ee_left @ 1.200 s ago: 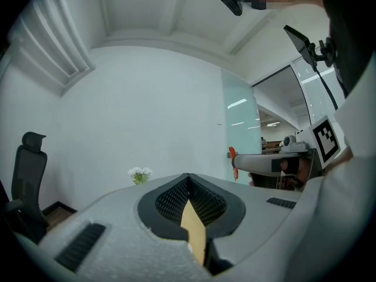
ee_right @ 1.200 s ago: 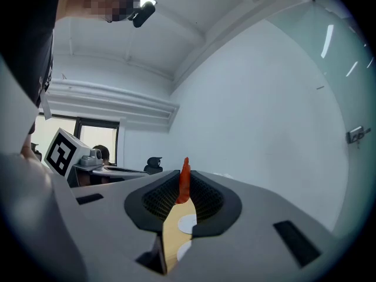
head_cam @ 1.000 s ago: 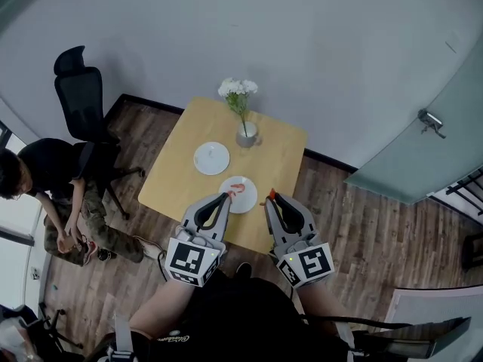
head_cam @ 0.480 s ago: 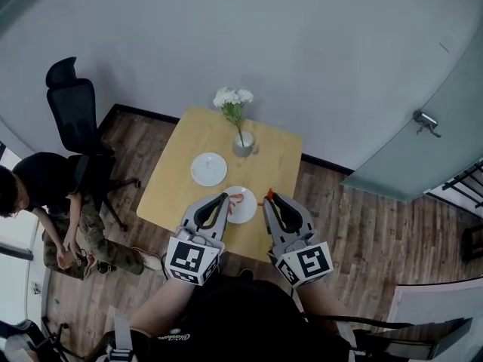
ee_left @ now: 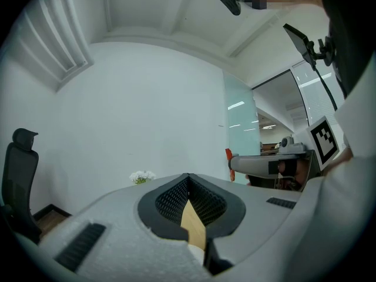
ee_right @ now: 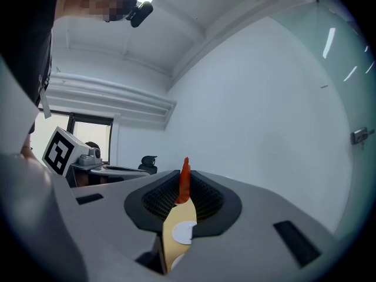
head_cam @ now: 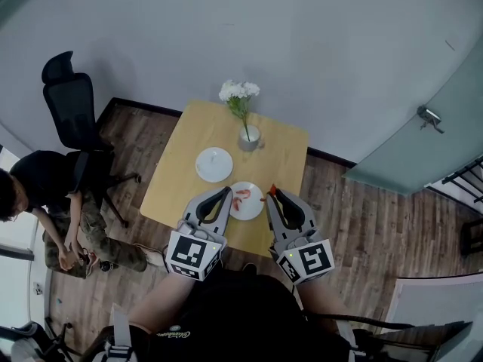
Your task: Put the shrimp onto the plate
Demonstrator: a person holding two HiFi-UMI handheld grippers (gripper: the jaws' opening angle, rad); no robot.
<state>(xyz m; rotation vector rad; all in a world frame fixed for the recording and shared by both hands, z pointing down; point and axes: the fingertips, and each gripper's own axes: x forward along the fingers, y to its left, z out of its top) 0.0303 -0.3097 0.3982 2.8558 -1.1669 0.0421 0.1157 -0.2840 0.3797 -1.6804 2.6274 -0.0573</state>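
Observation:
My right gripper is shut on an orange-red shrimp, which sticks up from between its jaw tips. It hovers just right of the near white plate, above the table's front edge. That plate holds red shrimp pieces. My left gripper hovers at the plate's left side, jaws together with nothing in them. In the left gripper view, the right gripper appears with the shrimp at its tip.
A second white plate lies farther back on the wooden table, and a vase of white flowers stands behind it. A seated person and a black office chair are to the left. A glass door is to the right.
The head view has shifted a little, so the table sits slightly differently in frame. Both grippers stay beside the near plate, and the right one still holds the shrimp.

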